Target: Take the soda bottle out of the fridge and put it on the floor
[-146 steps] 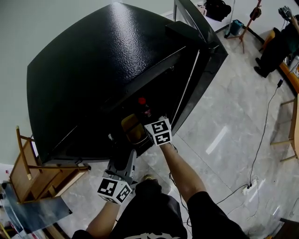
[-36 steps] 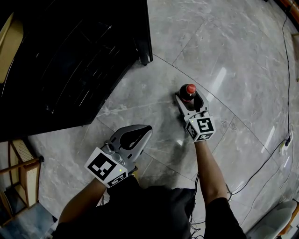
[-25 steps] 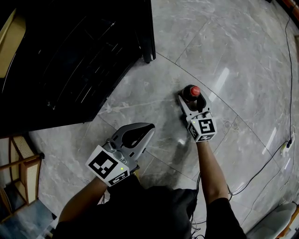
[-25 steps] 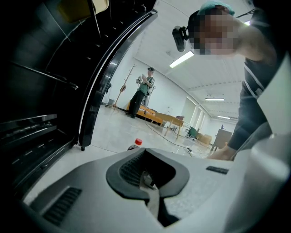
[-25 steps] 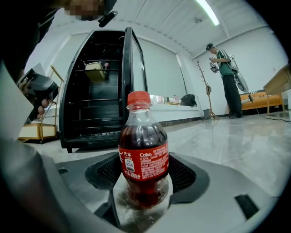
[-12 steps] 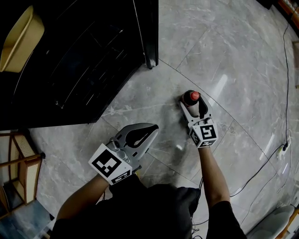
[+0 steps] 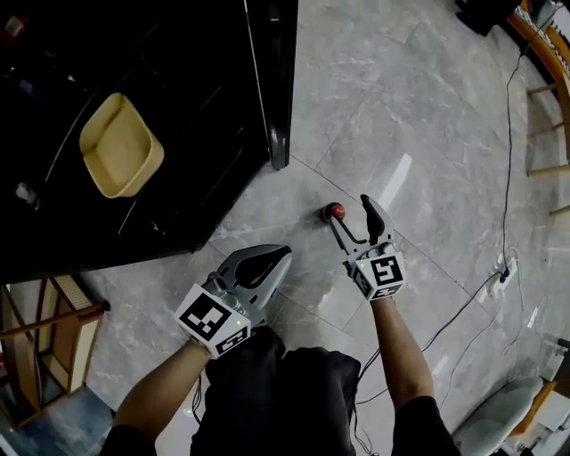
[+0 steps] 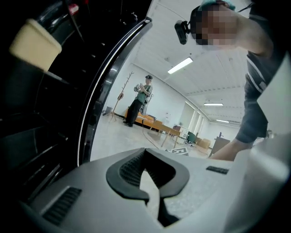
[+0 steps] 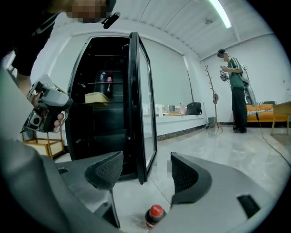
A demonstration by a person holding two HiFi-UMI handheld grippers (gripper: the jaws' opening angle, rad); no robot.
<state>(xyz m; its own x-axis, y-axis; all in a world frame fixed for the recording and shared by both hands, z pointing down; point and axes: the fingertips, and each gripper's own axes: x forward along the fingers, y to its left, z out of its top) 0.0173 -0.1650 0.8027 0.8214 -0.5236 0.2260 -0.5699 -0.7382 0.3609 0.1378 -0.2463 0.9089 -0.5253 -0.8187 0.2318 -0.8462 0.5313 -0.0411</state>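
Glossy grey marble floor tiles point(image 7: 427, 107) catch a bright streak of ceiling light. A black cable point(image 7: 508, 160) runs across them to a white power strip point(image 7: 504, 267). A wooden frame point(image 7: 76, 347) stands at the lower left. Farther off are white walls point(image 9: 173, 77), a ceiling strip light point(image 9: 223, 13), a coat stand point(image 9: 211, 98) and an orange sofa point(image 9: 261, 110), with a person point(image 9: 234, 88) standing near it.

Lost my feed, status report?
Right hand-held gripper open, clear of soda bottle. Left hand-held gripper shut, empty. Bottle upright on floor. Fridge door open.
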